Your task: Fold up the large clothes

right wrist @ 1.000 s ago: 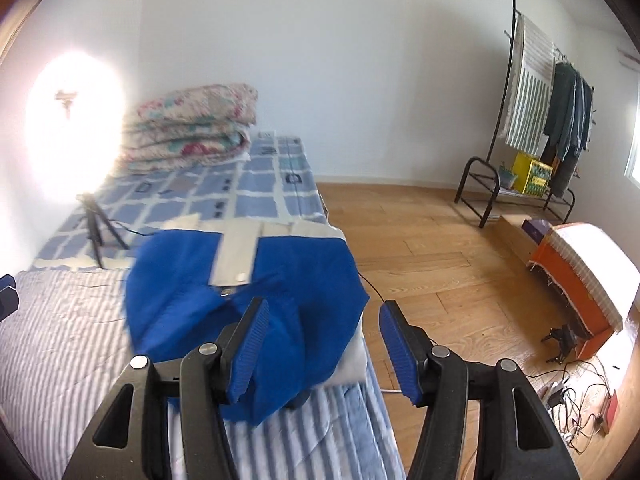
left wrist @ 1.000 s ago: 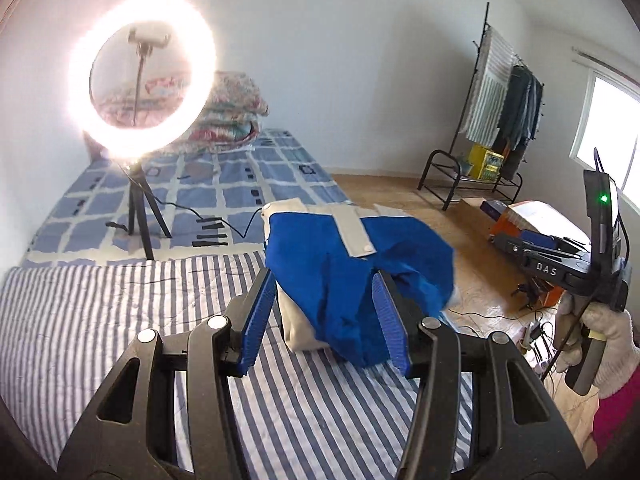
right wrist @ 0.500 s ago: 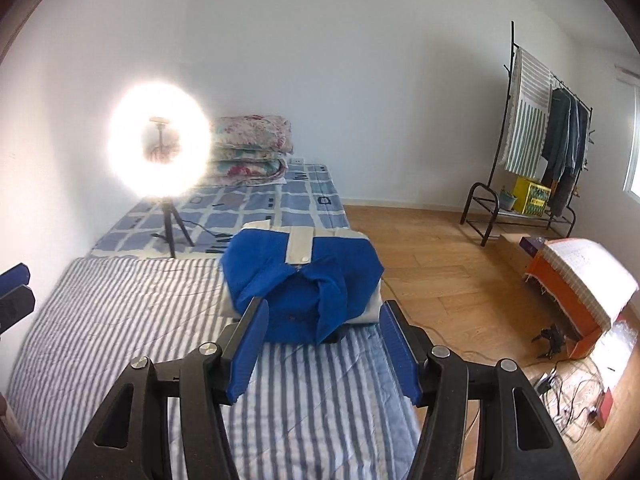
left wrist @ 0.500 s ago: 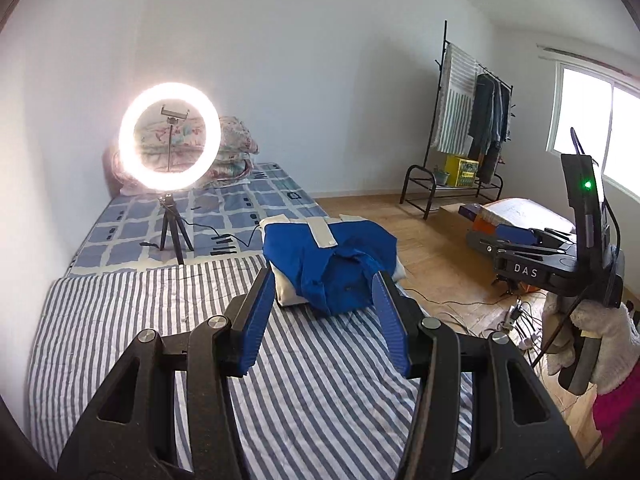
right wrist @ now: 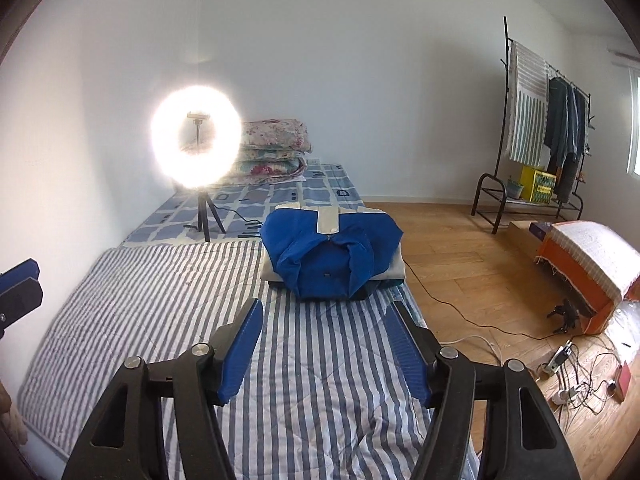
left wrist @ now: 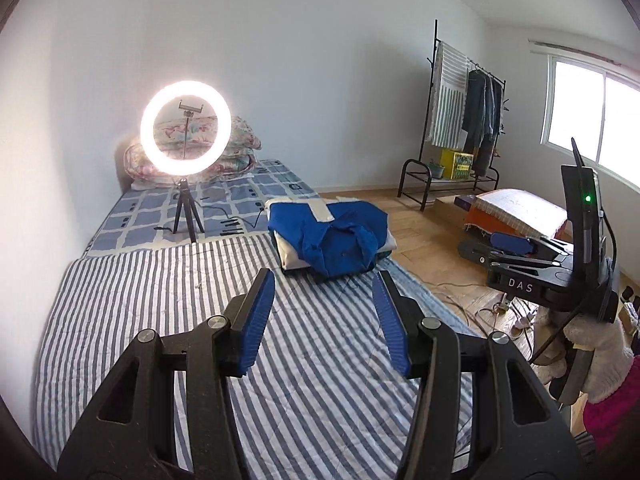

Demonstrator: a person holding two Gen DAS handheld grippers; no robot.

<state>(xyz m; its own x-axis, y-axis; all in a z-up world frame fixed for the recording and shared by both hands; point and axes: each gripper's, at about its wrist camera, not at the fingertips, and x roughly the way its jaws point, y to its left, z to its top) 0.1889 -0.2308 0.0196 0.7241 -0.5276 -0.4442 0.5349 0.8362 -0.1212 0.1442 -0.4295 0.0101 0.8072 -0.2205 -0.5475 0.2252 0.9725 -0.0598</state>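
Mid-frame on the striped bed (right wrist: 328,400), blue garment (right wrist: 328,256) sits folded atop a cream stack. Left claw (left wrist: 324,320) and right claw (right wrist: 328,344) both wide, holding nothing, well apart from it. Fold looks finished; next likely fetch another garment.

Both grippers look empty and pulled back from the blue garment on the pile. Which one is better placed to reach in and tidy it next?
Right, marginally. The right gripper is open and faces the blue garment almost head-on; the left gripper, also open, sees it slightly off to its right. Both are apart from it.
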